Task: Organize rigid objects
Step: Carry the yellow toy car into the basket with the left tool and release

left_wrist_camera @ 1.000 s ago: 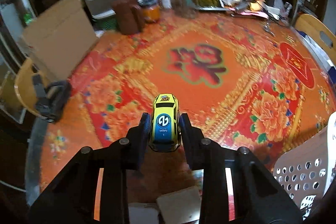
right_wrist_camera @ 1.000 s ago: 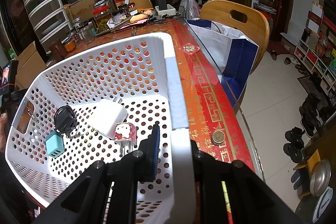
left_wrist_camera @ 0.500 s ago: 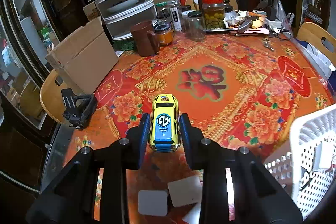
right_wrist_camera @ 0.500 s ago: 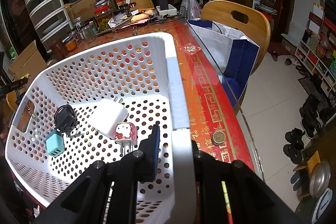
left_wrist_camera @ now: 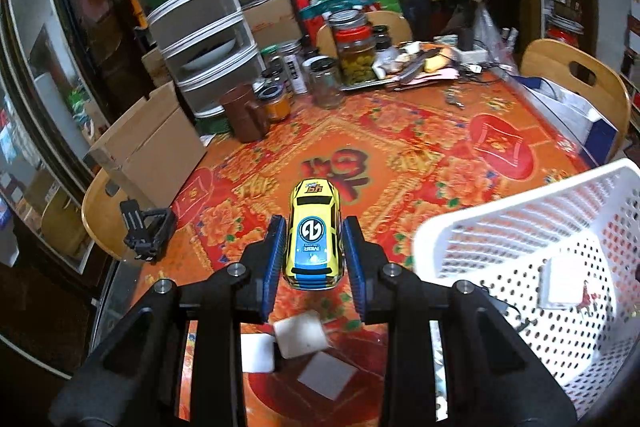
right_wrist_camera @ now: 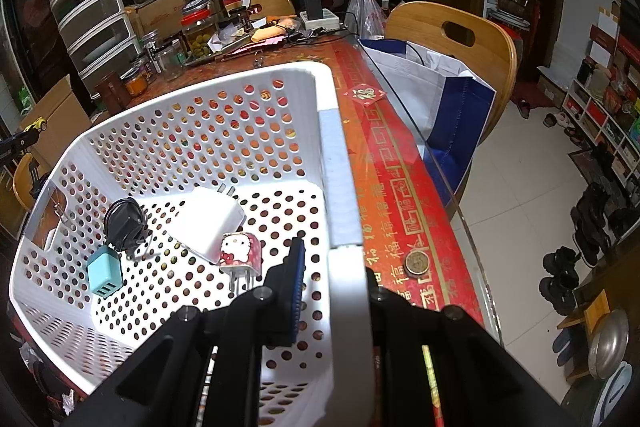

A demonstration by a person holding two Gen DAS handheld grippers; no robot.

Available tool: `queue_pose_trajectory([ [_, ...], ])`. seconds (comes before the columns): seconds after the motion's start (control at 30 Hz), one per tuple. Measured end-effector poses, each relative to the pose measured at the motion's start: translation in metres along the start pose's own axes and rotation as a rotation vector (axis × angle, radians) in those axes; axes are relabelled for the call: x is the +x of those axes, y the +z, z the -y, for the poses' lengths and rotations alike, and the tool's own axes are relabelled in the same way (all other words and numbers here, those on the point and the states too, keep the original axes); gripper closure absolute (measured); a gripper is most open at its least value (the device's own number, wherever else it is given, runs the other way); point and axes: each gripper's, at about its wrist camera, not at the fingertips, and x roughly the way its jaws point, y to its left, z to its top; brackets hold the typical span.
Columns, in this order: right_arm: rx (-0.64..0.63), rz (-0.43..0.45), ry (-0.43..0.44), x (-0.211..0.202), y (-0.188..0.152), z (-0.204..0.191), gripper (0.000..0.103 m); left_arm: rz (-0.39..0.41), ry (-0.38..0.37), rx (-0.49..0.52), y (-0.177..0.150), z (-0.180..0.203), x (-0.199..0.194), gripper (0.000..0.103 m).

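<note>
Car (left_wrist_camera: 314, 234): your left tongs (left_wrist_camera: 314, 247) grip it above the desk (left_wrist_camera: 400, 131), basket (left_wrist_camera: 500, 211) at 3 o'clock. Clear that rim before releasing; right tongs (right_wrist_camera: 332, 291) clamp the rim.

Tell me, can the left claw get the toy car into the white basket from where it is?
Probably yes: the left claw holds the toy car above the table, and the white basket sits open-topped beside it.
</note>
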Motion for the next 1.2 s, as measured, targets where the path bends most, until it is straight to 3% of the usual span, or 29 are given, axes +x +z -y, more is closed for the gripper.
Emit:
queue_pose_trajectory([
  [0.53,-0.002,0.001,0.001,-0.001,-0.001,-0.001,0.088,-0.013,-0.131,0.188,-0.024,0.109,-0.034,0.076],
  [0.83,-0.002,0.000,0.001,-0.001,-0.001,-0.002,0.088,-0.080,-0.198,0.277,-0.045,0.162,-0.031,0.076],
  [1.2,-0.003,0.000,0.000,-0.001,-0.001,-0.003,0.088,-0.097,-0.230,0.263,-0.041,0.165,-0.022,0.074],
])
